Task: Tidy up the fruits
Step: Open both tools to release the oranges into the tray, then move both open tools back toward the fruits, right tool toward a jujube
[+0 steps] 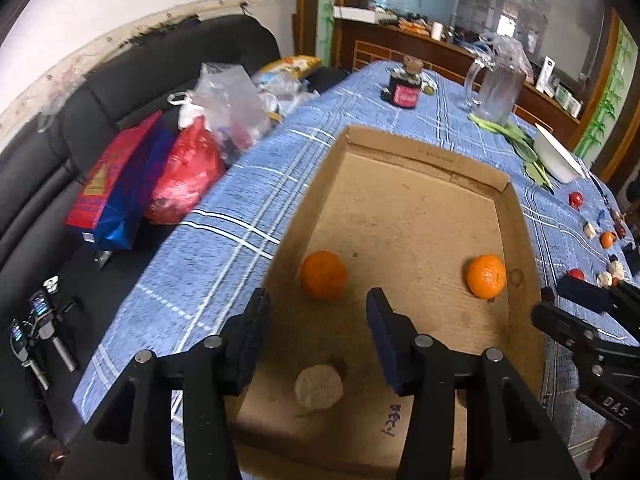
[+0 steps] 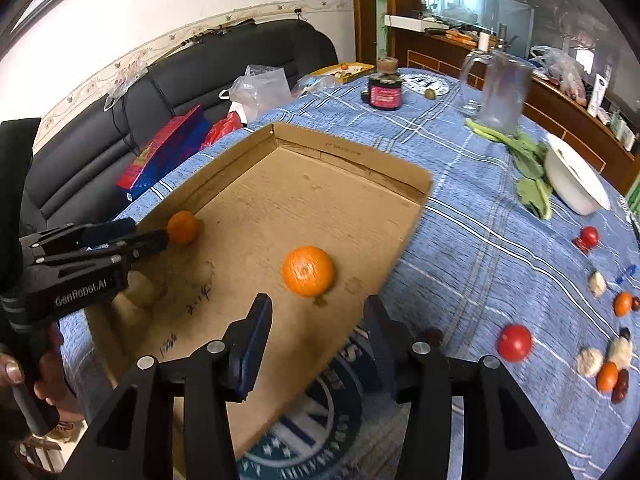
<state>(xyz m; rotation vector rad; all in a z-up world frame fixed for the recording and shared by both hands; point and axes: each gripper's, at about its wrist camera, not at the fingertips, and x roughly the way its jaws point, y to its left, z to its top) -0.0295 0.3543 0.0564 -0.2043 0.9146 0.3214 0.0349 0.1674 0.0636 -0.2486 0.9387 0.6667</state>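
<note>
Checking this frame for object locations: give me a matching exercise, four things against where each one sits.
Things:
1. orange
2. red tomato
3. glass pitcher
4. white bowl

Places:
A. on the tablecloth, right of the cardboard tray, near side
B. at the table's far end, upright
C. inside the cardboard tray
D. tilted, beside the leafy greens

Pairs: 1-C, 2-A, 3-B, 4-D

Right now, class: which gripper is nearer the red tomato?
Right. The right gripper sits just beside the tomato; the left gripper hangs across the cardboard tray.
</note>
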